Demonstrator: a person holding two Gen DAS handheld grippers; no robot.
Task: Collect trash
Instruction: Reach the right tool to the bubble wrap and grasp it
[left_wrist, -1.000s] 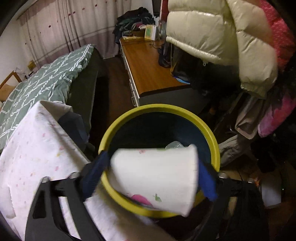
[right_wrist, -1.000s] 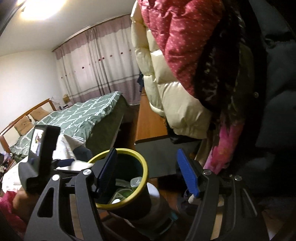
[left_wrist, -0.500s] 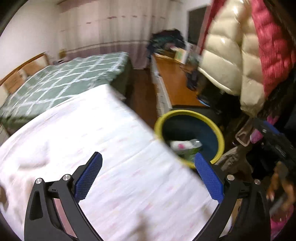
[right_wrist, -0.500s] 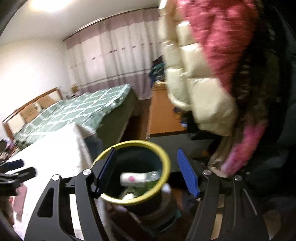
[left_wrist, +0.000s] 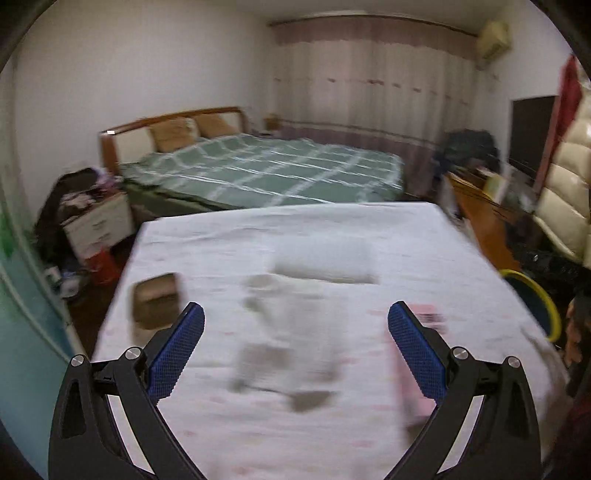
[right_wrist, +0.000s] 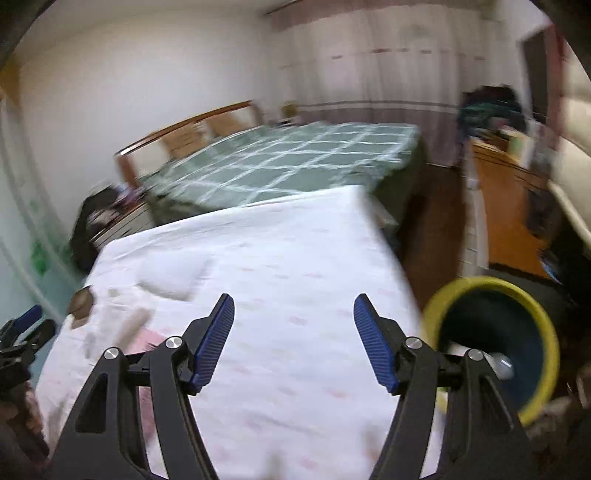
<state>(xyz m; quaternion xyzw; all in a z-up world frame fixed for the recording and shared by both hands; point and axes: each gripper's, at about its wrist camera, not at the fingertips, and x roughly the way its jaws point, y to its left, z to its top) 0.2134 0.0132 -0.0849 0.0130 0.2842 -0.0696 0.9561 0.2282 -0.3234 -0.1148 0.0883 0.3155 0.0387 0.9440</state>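
My left gripper (left_wrist: 295, 310) is open and empty above a table under a white cloth (left_wrist: 332, 225). On the cloth lie blurred bits of trash: a small brown box (left_wrist: 155, 301), crumpled white pieces (left_wrist: 295, 325), a white folded wad (left_wrist: 325, 262) and a pink packet (left_wrist: 424, 317). The yellow-rimmed bin (left_wrist: 546, 302) stands past the table's right edge. My right gripper (right_wrist: 294, 300) is open with nothing between its fingers, over the cloth (right_wrist: 295, 240). The bin (right_wrist: 476, 282) is at its right, with a bottle (right_wrist: 502, 363) inside. The left gripper (right_wrist: 31, 325) shows at the far left.
A bed with a green checked cover (left_wrist: 266, 173) lies beyond the table. A wooden desk (right_wrist: 509, 206) runs along the right, with padded coats (left_wrist: 565, 192) hanging near it. A white bedside cabinet (left_wrist: 98, 225) and clutter stand at the left. Dark floor separates table and desk.
The paper cup left my left gripper and is gone from view. Both grippers swung left, away from the bin and over the table. The right jaws stayed open.
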